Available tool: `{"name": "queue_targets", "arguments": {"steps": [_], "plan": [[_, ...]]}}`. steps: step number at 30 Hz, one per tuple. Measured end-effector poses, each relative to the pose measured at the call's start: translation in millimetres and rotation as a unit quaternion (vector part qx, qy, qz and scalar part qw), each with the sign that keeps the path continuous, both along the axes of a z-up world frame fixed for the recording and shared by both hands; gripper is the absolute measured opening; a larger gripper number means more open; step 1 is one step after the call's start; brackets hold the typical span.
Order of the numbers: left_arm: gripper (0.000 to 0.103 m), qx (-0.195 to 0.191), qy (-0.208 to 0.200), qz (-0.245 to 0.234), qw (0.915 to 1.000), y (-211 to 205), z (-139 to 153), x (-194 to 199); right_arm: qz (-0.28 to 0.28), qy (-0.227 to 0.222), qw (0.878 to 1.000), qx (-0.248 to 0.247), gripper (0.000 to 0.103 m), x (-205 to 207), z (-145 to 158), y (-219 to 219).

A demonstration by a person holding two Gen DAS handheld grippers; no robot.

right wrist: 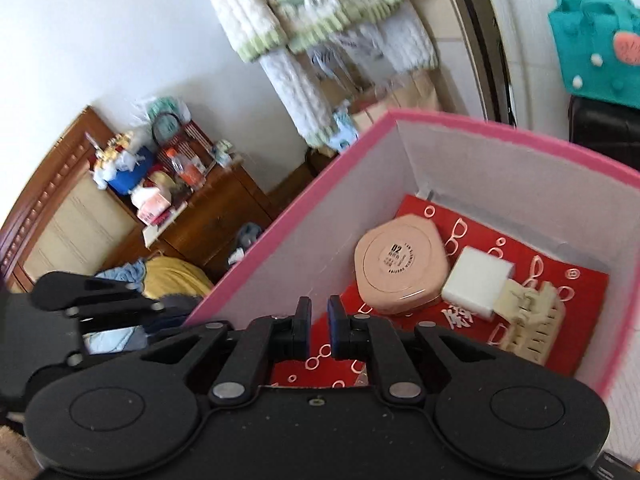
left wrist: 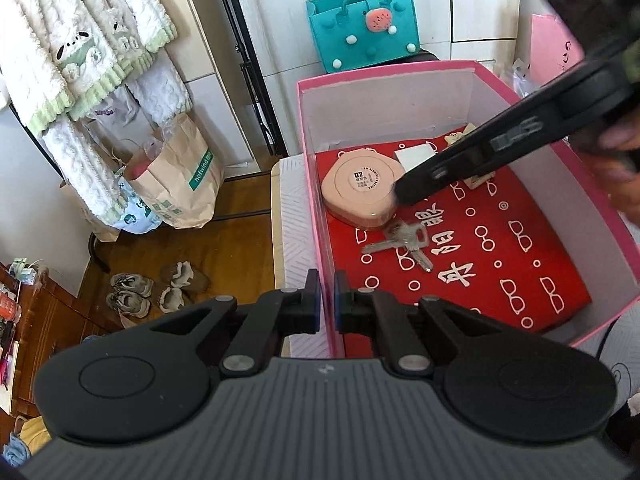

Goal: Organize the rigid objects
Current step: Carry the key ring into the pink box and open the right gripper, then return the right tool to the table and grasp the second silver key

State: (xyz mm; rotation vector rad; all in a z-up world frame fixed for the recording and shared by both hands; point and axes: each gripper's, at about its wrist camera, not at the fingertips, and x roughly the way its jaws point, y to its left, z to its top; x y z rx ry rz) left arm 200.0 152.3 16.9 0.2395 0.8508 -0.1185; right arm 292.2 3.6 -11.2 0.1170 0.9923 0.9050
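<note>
A pink box [left wrist: 316,208] with a red patterned liner [left wrist: 500,248] holds a pink compact case [left wrist: 362,190], a bunch of keys [left wrist: 400,242], a white block [left wrist: 414,156] and a cream wooden piece [left wrist: 480,179]. My left gripper [left wrist: 327,305] is shut on the box's near left wall. My right gripper [right wrist: 319,328] is nearly shut and empty, above the liner inside the box; in the left wrist view its fingers [left wrist: 412,188] sit over the case's right edge. The case [right wrist: 398,270], the block [right wrist: 476,280] and the wooden piece [right wrist: 532,320] also show in the right wrist view.
The box [right wrist: 304,204] rests on a white patterned surface [left wrist: 294,220]. A teal felt bag [left wrist: 362,32] stands behind it. Paper bags [left wrist: 180,176], hanging white garments [left wrist: 80,40] and shoes [left wrist: 132,292] are at the left. A wooden dresser [right wrist: 208,216] holds clutter.
</note>
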Motion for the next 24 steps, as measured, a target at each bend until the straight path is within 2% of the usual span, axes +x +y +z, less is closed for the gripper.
{"name": "queue_targets", "arguments": {"steps": [5, 8, 13, 17, 24], "plan": [[0.007, 0.004, -0.001, -0.004, 1.0, -1.8, -1.0, 0.1, -0.03, -0.033, 0.999, 0.014, 0.015, -29.7, 21.8, -40.7], [0.007, 0.005, -0.003, -0.006, 1.0, -1.8, -4.3, -0.7, -0.057, -0.061, 0.996, 0.028, 0.022, -50.0, 35.2, -71.8], [0.007, -0.003, -0.004, -0.002, 1.0, 0.8, -7.6, -0.9, -0.12, -0.096, 0.988, 0.033, 0.025, -71.1, 39.9, -117.0], [0.007, -0.005, -0.002, -0.003, 1.0, 1.8, -9.9, -0.9, -0.156, -0.1, 0.983, 0.011, 0.026, -84.1, 17.7, -137.0], [0.007, 0.003, -0.001, -0.006, 1.0, -0.3, -11.8, 0.2, -0.162, -0.1, 0.98, -0.061, 0.027, -108.9, -39.6, -145.3]]}}
